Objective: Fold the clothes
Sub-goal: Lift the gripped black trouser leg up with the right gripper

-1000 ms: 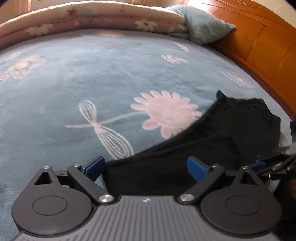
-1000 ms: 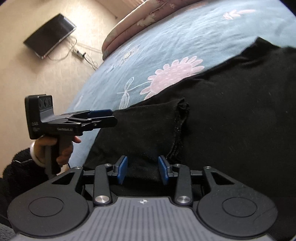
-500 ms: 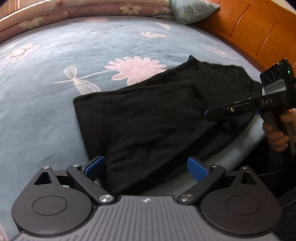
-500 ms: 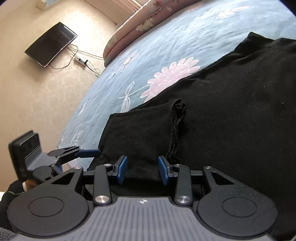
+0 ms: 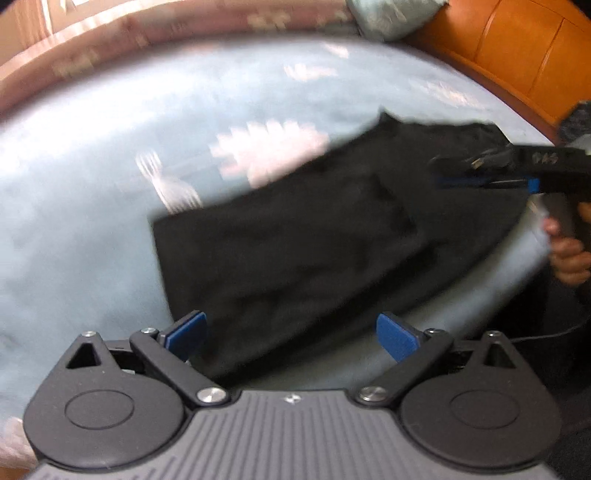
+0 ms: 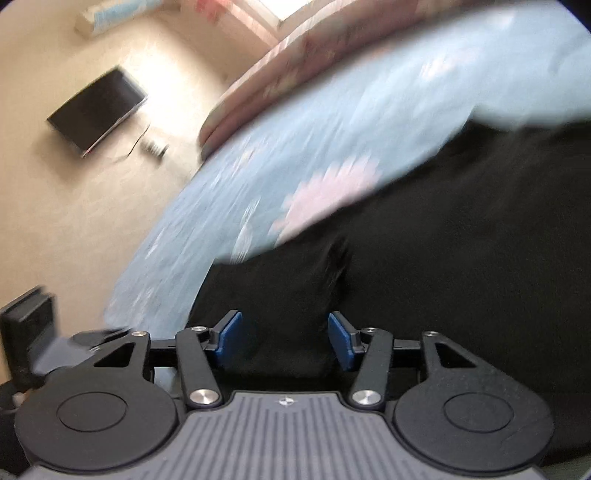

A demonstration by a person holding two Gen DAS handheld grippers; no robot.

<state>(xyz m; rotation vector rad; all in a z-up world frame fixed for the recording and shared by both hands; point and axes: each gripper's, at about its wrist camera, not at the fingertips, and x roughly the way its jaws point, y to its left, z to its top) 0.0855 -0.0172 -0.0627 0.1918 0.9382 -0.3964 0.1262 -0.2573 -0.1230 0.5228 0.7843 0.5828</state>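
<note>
A black garment (image 5: 295, 240) lies folded flat on the blue flowered bedcover (image 5: 92, 184), near the bed's front edge. My left gripper (image 5: 291, 334) hovers over its near corner, open wide, with nothing between the pads. My right gripper (image 6: 285, 339) is low over the same black garment (image 6: 443, 240). Its jaws are opening, and the cloth lies between the blue pads without being pressed. In the left wrist view the right gripper (image 5: 443, 173) reaches in over the garment's right side, held by a hand (image 5: 569, 254). Both views are blurred by motion.
A rolled pink quilt (image 5: 166, 48) and a pale pillow (image 5: 395, 14) lie along the far side of the bed. An orange wooden headboard (image 5: 517, 55) stands on the right. A dark screen (image 6: 96, 110) and a power strip (image 6: 153, 147) sit against the beige surface beyond the bed.
My left gripper has pulled back from the garment, which now shows whole. The right gripper's pads have spread apart off the cloth, and it has come into the left view.
</note>
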